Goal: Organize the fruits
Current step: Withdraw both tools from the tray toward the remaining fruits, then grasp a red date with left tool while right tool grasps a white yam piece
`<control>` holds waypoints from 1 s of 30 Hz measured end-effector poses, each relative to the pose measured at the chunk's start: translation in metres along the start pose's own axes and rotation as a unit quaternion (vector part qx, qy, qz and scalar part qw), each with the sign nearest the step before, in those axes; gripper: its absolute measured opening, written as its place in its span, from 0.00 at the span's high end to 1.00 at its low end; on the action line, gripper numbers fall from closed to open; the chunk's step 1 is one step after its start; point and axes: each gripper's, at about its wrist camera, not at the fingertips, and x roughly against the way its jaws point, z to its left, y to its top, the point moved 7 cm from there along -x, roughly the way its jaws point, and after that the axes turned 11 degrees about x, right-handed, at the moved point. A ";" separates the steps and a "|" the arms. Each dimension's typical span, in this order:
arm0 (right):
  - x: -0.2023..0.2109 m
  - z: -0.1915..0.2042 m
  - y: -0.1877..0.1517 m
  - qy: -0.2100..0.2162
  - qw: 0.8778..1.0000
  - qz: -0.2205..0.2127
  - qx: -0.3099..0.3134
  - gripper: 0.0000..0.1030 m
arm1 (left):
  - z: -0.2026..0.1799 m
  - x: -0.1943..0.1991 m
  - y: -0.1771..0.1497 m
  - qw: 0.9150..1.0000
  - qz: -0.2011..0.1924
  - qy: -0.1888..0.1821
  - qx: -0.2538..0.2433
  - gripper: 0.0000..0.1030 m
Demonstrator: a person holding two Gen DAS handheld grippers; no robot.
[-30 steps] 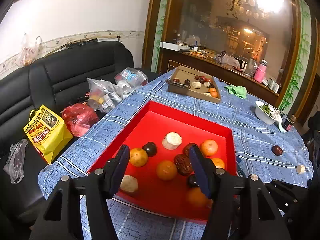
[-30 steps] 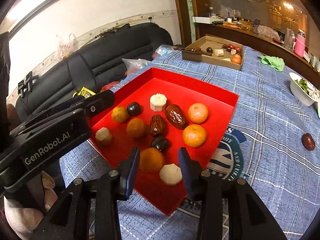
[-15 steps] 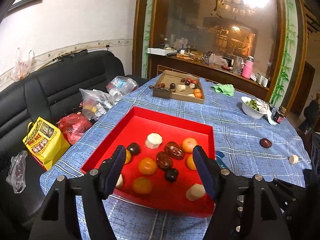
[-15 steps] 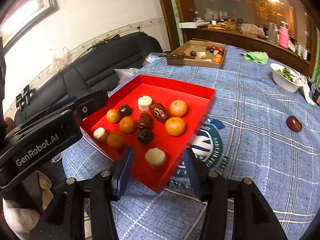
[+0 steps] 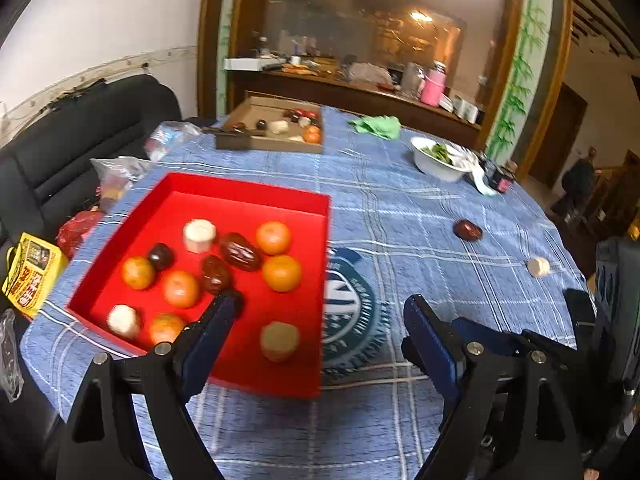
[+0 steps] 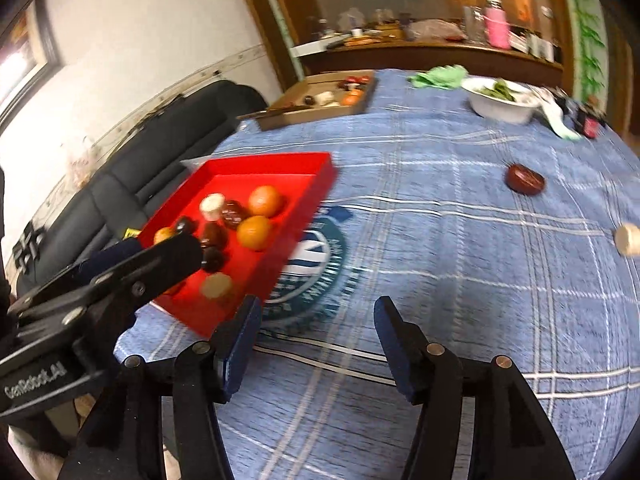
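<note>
Both grippers empty, jaws opening, nothing btwn them. Left gripper (image 5: pixel 320 312) hangs over the near right corner of the red tray (image 5: pixel 240 188); right gripper (image 6: pixel 316 312) is over bare bench cloth (image 6: pixel 460 240) just right of the tray.

Most fruit sits in the tray: oranges, dark dates, pale chunks. Two strays lie on the bench well apart from it: a dark date (image 6: pixel 525 178) and a pale chunk (image 6: pixel 628 239) near the far right edge.

Risks, as I judge them:
- pale chunk sits close to the bench edge; a nudge w/ a finger could roll it off.
- date is round-ish & smooth, may squirt out of a poorly centred pinch.
- left gripper's finger is close to the tray rim; could bump it & scatter fruit.
</note>
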 end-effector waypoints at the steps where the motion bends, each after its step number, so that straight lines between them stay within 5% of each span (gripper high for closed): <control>1: 0.001 -0.006 -0.002 -0.002 1.000 0.000 -0.006 0.38 | -0.004 -0.002 -0.002 1.000 0.005 -0.005 -0.003 0.17; 17: 0.036 -0.121 -0.041 -0.071 0.994 0.012 -0.084 0.34 | -0.087 -0.020 -0.027 0.993 0.064 -0.073 -0.070 0.17; 30: 0.079 -0.243 -0.039 -0.168 0.973 -0.010 -0.158 0.34 | -0.151 -0.066 0.004 0.988 0.062 -0.091 -0.105 0.17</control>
